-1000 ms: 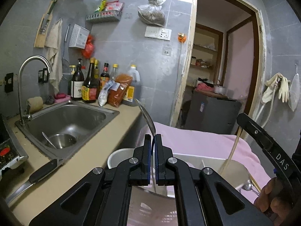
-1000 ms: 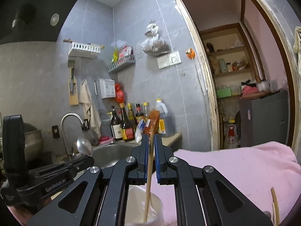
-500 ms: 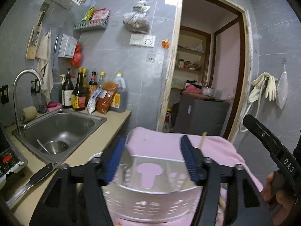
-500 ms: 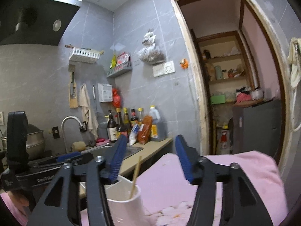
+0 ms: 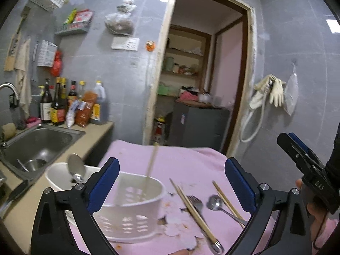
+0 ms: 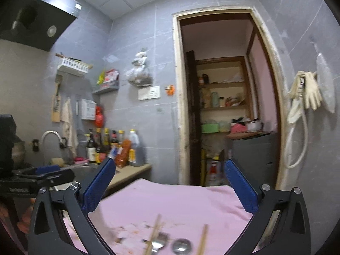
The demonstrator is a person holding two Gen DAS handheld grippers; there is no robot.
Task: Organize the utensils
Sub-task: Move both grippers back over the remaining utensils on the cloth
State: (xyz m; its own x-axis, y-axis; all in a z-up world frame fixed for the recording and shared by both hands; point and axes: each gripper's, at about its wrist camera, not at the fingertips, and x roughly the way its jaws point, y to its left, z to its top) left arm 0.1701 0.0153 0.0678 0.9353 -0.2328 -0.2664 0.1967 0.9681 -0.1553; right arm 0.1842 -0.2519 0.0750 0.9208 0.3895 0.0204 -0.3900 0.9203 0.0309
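Both tongs opening wide, nothing between the pads; utensils split between holder and pink cloth.
Left tongs (image 5: 172, 182) sit over the white slotted holder (image 5: 131, 216), one chopstick (image 5: 149, 170) standing in it; spoon (image 5: 76, 167) in the white cup (image 5: 55, 176) to their left. Fork (image 5: 196, 201), small spoon (image 5: 214, 201) and loose chopsticks (image 5: 191, 204) lie on the pink cloth (image 5: 187, 159), ahead-right. Right tongs (image 6: 170, 182) carry "DAS" lettering. Sink (image 5: 36, 142) and bottles (image 5: 57, 104) on the worktop to the left; bottle labels unreadable.

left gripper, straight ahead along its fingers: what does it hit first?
Probably the white slotted plastic utensil basket, which sits low between the opening left gripper fingers, a wooden chopstick standing in it. Nothing is gripped. Depth is unclear.
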